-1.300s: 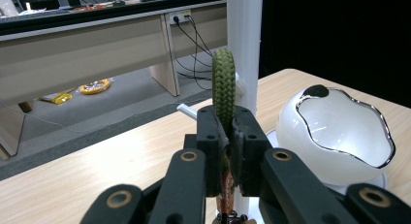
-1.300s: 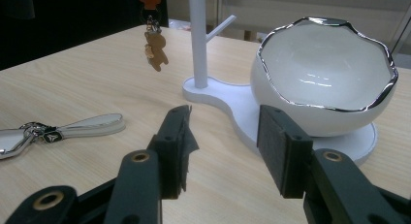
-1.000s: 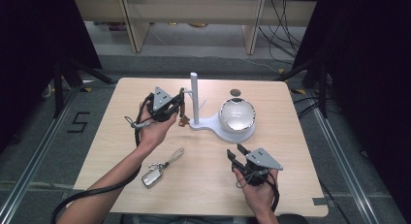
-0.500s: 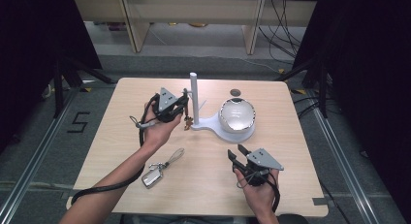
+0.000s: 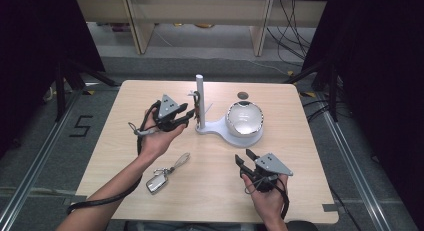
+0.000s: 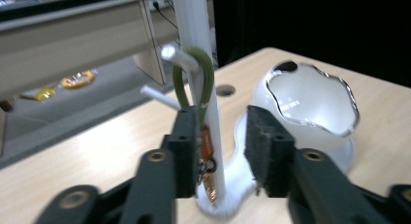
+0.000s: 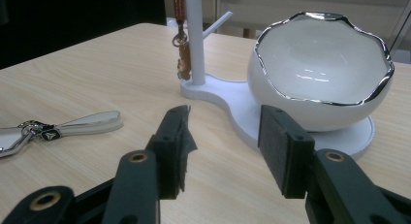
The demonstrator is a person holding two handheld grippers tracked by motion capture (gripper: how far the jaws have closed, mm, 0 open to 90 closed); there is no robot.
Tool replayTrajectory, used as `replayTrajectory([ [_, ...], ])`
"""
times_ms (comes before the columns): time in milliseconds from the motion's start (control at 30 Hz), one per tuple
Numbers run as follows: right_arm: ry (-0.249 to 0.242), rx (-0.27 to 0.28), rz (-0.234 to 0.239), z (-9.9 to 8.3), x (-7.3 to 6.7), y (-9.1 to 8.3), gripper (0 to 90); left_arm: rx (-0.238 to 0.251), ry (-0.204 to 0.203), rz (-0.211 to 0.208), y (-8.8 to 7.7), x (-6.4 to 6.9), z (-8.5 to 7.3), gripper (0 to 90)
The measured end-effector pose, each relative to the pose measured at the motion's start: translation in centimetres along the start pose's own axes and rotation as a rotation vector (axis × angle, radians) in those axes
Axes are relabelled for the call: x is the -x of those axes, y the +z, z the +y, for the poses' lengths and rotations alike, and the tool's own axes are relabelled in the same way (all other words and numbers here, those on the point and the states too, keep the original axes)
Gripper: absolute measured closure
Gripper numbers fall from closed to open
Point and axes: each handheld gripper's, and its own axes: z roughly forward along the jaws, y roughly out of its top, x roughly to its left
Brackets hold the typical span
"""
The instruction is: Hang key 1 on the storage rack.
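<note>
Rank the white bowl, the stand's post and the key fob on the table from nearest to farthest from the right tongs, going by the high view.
1. White bowl: just beyond the right tongs.
2. Stand's post: farther back and left, beside the bowl.
3. Key fob: far left, at the table's near side.

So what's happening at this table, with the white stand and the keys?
A person holds a claw in each hand. The left claw is at the white stand, where a green-looped keychain now hangs from a peg; its jaws have just been opening, letting the keychain go. The right claw waits open over the table, apart from everything. A second key set lies on the table in front of the person. The white bowl on the stand's base looks empty.
</note>
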Motion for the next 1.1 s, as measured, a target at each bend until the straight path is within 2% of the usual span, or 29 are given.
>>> replayTrajectory([
  [67, -0.001, -0.003, -0.010, 0.0, 0.0, -0.1, 54.6, -0.020, -0.015, -0.025, -0.7, -0.2, -0.2, 54.9],
  [133, 0.010, -0.007, -0.013, 0.0, 0.0, -0.1, 54.5, -0.075, -0.015, -0.048, -1.6, -0.4, -0.6, 50.0],
  [167, -0.001, -0.006, -0.015, 0.0, 0.1, -0.1, 54.4, -0.091, -0.016, -0.058, -1.9, -0.5, -0.8, 48.1],
  [233, 0.009, -0.008, -0.015, 0.0, 0.0, -0.1, 54.2, -0.135, -0.004, -0.065, -2.7, -0.7, -1.2, 45.8],
  [267, 0.005, -0.008, -0.010, 0.0, 0.0, -0.1, 54.2, -0.152, -0.014, -0.080, -2.9, -0.7, -1.5, 44.2],
  [300, 0.005, -0.007, -0.010, 0.0, 0.0, -0.1, 54.0, -0.190, -0.003, -0.089, -3.3, -0.9, -1.7, 43.2],
  [333, -0.001, -0.013, -0.012, 0.1, 0.1, -0.1, 54.0, -0.201, -0.021, -0.097, -3.5, -0.9, -2.1, 42.4],
  [433, -0.001, -0.013, -0.014, 0.1, 0.1, -0.1, 53.7, -0.270, -0.013, -0.132, -4.1, -1.2, -3.0, 41.1],
  [500, 0.003, -0.016, -0.014, 0.1, 0.1, -0.1, 53.6, -0.323, -0.016, -0.161, -4.2, -1.3, -3.8, 41.9],
  [600, 0.011, -0.024, -0.003, 0.1, 0.1, 0.0, 53.3, -0.400, -0.010, -0.179, -4.1, -1.4, -5.1, 45.2],
  [633, 0.010, -0.009, 0.001, 0.0, 0.1, 0.1, 53.2, -0.424, -0.013, -0.188, -4.0, -1.3, -5.4, 46.1],
  [667, 0.012, -0.011, 0.003, 0.0, 0.1, 0.1, 53.0, -0.467, -0.015, -0.204, -3.9, -1.3, -5.9, 46.5],
  [733, 0.009, -0.028, -0.003, 0.0, 0.1, 0.1, 52.9, -0.512, -0.017, -0.212, -3.7, -1.1, -6.5, 47.5],
  [800, 0.017, -0.032, 0.006, 0.0, 0.1, 0.1, 52.7, -0.544, 0.011, -0.220, -3.4, -1.0, -7.1, 50.3],
  [833, 0.005, -0.033, 0.003, 0.0, 0.1, 0.1, 52.6, -0.565, 0.012, -0.225, -3.3, -0.9, -7.4, 51.0],
  [867, 0.018, -0.027, 0.014, -0.1, 0.1, 0.2, 52.6, -0.573, 0.007, -0.231, -3.1, -0.8, -7.7, 51.4],
  [933, 0.009, -0.028, 0.009, -0.1, 0.1, 0.3, 52.6, -0.607, 0.006, -0.245, -2.9, -0.5, -8.2, 52.7],
  [967, 0.010, -0.025, 0.011, -0.1, 0.1, 0.3, 52.5, -0.626, 0.024, -0.258, -2.8, -0.4, -8.4, 52.8],
  [1067, 0.003, -0.041, 0.002, -0.1, 0.2, 0.1, 52.5, -0.634, -0.004, -0.264, -2.8, -0.1, -8.9, 54.2],
  [1100, 0.004, -0.043, 0.002, -0.1, 0.2, 0.1, 52.4, -0.648, 0.004, -0.266, -2.9, -0.2, -9.0, 54.7],
])
